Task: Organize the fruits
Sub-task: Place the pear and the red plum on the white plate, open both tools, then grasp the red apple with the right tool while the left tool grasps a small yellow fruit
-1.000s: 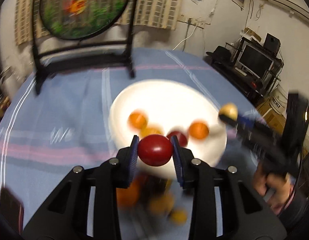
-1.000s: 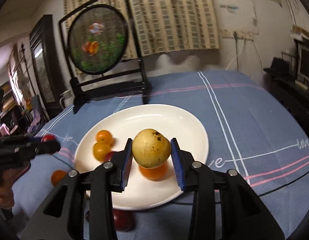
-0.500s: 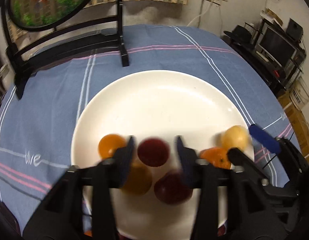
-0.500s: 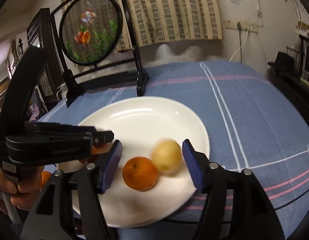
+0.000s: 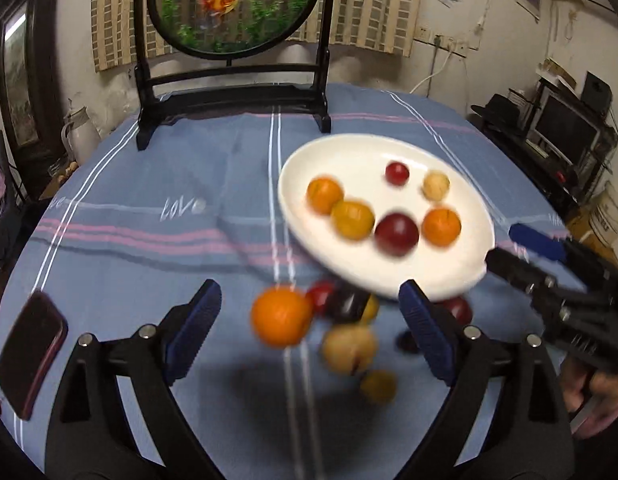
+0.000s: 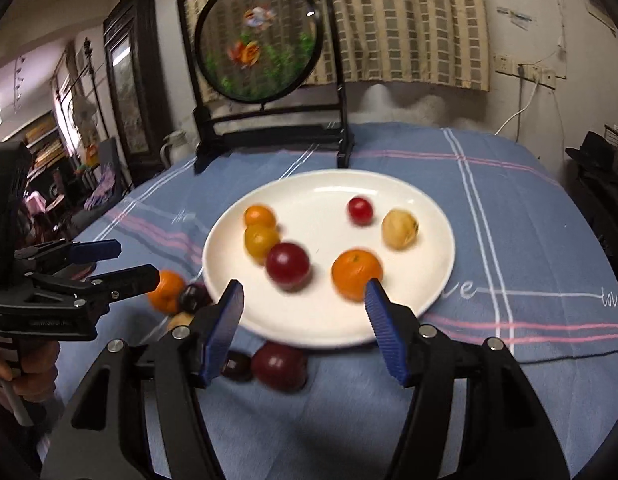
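Note:
A white plate [image 5: 329,152] [image 6: 429,208] on the blue cloth holds several fruits: oranges, a large red plum [image 5: 396,234] [image 6: 288,266], a small red fruit [image 5: 397,173] [image 6: 359,210] and a pale yellow fruit [image 5: 436,185] [image 6: 399,228]. Loose fruits lie on the cloth at the plate's near edge, among them an orange [image 5: 282,315] [image 6: 167,291] and a red plum [image 6: 280,366]. My left gripper [image 5: 311,330] is open and empty above the loose fruits. My right gripper [image 6: 305,328] is open and empty at the plate's near rim.
A round goldfish screen on a black stand [image 5: 233,76] [image 6: 265,92] stands at the back of the table. A dark phone [image 5: 29,352] lies near the left edge. Furniture and a monitor [image 5: 565,128] stand beyond the table's right side.
Both grippers opened and let go: the small red fruit and the pale yellow fruit now lie on the plate. Both grippers drew back toward the near side.

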